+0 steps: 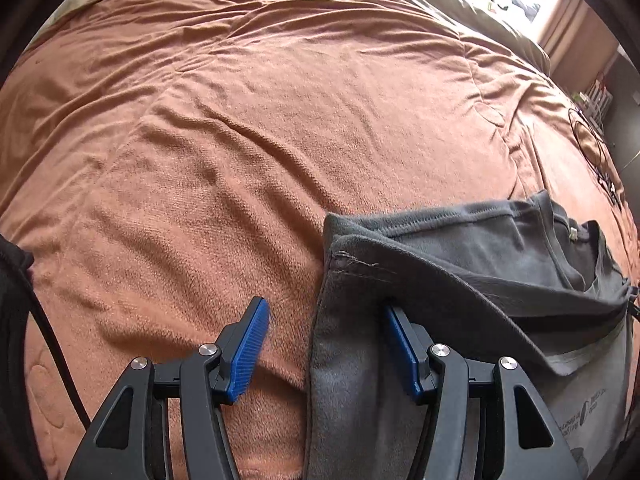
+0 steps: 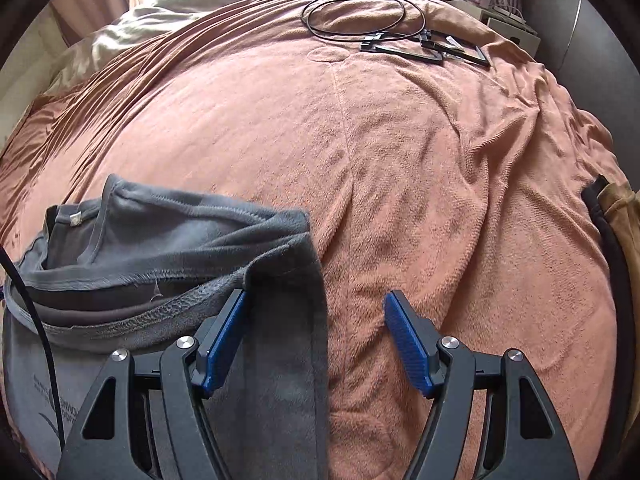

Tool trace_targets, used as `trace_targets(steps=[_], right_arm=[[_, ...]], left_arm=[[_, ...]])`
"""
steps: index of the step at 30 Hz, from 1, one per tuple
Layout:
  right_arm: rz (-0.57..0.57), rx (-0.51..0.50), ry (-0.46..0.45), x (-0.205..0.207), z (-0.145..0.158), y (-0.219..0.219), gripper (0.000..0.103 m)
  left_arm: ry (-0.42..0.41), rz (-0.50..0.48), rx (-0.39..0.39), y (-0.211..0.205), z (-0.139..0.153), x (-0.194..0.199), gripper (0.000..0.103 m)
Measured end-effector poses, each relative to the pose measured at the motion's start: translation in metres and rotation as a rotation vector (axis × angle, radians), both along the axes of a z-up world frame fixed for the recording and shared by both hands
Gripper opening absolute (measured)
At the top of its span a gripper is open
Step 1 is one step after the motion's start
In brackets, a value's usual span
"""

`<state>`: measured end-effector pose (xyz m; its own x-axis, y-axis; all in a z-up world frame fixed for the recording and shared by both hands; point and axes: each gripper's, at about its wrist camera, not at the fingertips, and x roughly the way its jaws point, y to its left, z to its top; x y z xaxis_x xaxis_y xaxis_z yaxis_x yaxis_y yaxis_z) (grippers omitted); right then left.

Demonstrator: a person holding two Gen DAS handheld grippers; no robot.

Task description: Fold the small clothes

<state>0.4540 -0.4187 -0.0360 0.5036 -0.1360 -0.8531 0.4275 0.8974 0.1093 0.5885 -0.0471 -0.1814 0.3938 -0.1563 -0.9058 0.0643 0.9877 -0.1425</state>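
The gray shirt (image 1: 500,280) lies on the brown blanket (image 1: 240,140), between the two grippers, with its long way running from one to the other. The left gripper (image 1: 326,350) has its jaws apart over the shirt's left edge, one pad under a fold (nothing is pinched yet). The right gripper (image 2: 316,340) is open the same way over the right edge, so both hands look equally near.
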Motion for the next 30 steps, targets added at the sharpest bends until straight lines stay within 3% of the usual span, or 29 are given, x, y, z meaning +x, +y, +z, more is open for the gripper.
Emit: trace_targets(steps=[8,11,13,15,20,24,26,29,30], right_arm=[[-0.048,0.061,-0.089,-0.009,0.013,-0.017,0.068],[-0.031,0.09,-0.125,-0.02,0.018,-0.02,0.068],[-0.01,0.098,-0.133,-0.025,0.02,-0.022,0.065],[0.015,0.101,-0.136,-0.03,0.021,-0.022,0.063],[0.055,0.088,-0.106,-0.029,0.017,-0.018,0.061],[0.087,0.061,-0.088,-0.016,0.013,-0.011,0.043],[0.086,0.056,-0.089,-0.011,0.012,-0.013,0.025],[0.064,0.031,-0.087,-0.012,0.013,-0.012,0.007],[0.056,0.032,-0.096,-0.014,0.015,-0.01,0.006]], left_arm=[[-0.022,0.047,-0.063,0.009,0.006,0.005,0.041],[-0.01,0.032,-0.093,0.009,0.004,0.005,0.041],[-0.009,0.032,-0.095,0.009,0.002,0.005,0.035],[-0.01,0.027,-0.131,0.009,0.001,0.004,0.02],[-0.036,0.024,-0.126,0.009,0.01,-0.003,0.008],[-0.056,0.024,-0.125,0.01,0.02,-0.008,0.005],[-0.069,0.026,-0.125,0.01,0.027,-0.012,0.005],[-0.087,0.024,-0.118,0.009,0.035,-0.018,0.005],[-0.092,0.023,-0.117,0.008,0.038,-0.02,0.005]])
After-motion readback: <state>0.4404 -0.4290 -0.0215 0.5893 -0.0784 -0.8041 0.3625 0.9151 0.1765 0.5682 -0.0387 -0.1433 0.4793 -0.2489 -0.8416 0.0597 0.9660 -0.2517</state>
